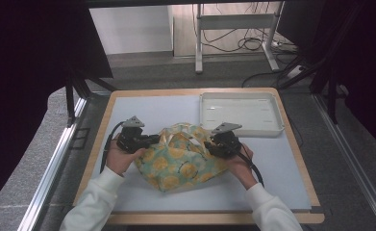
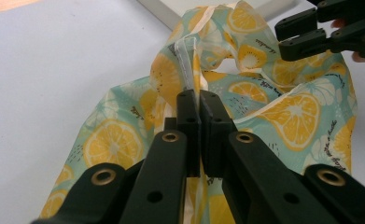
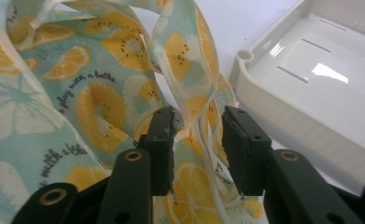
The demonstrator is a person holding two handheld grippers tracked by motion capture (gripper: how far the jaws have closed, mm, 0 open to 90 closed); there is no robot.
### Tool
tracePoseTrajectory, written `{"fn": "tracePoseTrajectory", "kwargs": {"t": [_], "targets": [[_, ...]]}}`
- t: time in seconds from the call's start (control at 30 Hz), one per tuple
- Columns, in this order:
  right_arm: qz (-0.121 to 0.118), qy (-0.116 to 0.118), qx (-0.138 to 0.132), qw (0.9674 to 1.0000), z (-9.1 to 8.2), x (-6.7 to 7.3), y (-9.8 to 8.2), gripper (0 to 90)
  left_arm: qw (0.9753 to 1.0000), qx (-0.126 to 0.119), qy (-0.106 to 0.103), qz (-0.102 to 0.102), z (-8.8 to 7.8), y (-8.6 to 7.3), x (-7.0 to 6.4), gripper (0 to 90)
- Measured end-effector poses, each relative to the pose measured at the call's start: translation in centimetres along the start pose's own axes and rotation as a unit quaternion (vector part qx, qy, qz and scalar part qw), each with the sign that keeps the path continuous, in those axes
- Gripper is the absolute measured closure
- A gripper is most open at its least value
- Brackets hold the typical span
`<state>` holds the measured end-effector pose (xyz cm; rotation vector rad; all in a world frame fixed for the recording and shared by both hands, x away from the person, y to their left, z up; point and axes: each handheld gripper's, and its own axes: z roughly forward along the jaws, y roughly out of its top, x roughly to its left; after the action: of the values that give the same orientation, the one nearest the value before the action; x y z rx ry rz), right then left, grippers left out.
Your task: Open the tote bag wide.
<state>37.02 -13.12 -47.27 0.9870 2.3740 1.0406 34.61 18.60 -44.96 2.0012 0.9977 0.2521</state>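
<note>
A crumpled teal fabric bag printed with yellow lemon slices (image 1: pixel 181 161) lies on the pale grey tabletop (image 1: pixel 142 108) near the person's edge, roughly at the middle of its width. The left gripper (image 1: pixel 149 140) sits at the bag's left side, held in the person's left hand (image 1: pixel 120 156). In the left gripper view its jaws are pressed together on a white-edged fold of the fabric, which rises upright from between them. The right gripper (image 1: pixel 209 140) sits at the bag's right side, held in the right hand (image 1: pixel 238 163). In the right gripper view its jaws stand partly apart, with a hemmed strip of the fabric running through the gap between them; the strip is not pinched. The same gripper shows at the top right of the left gripper view, just above the bag's far edge. A shallow white rectangular plastic tray (image 1: pixel 267 98) rests on the far right part of the tabletop, just beyond the bag.
</note>
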Motion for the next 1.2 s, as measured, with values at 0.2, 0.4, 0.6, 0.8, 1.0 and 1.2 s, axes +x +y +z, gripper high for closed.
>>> {"fn": "tracePoseTrajectory", "kwargs": {"t": [0.2, 0.4, 0.6, 0.8, 1.0, 1.2], "targets": [[-0.012, 0.004, 0.005, 0.9999, 0.8, 0.4, 0.1, 70.9, 1.0, 0.003, 0.0, 0.003, 0.1, 0.0, 0.0, 88.2], [-0.019, -0.007, 0.021, 0.9996, 1.8, 0.4, 0.0, 84.8, 1.0, 0.003, -0.001, 0.003, 0.2, 0.0, 0.0, 88.1], [-0.012, 0.003, 0.006, 0.9999, 1.4, 0.1, 0.0, 88.7, 1.0, 0.002, 0.0, 0.002, 0.1, -0.1, 0.1, 88.2], [-0.005, 0.011, -0.015, 0.9998, 0.5, -0.3, 0.1, 88.7, 1.0, -0.003, 0.0, 0.001, -0.2, -0.1, 0.1, 88.4], [0.001, 0.024, -0.043, 0.9988, -0.6, -0.5, 0.4, 88.7, 0.9998, -0.018, -0.003, 0.0, -0.8, 0.0, 0.1, 88.6], [0.004, 0.041, -0.068, 0.9969, -1.9, -0.3, 0.8, 88.7, 0.9994, -0.033, -0.01, 0.004, -1.6, 0.3, -0.3, 88.8]]}}
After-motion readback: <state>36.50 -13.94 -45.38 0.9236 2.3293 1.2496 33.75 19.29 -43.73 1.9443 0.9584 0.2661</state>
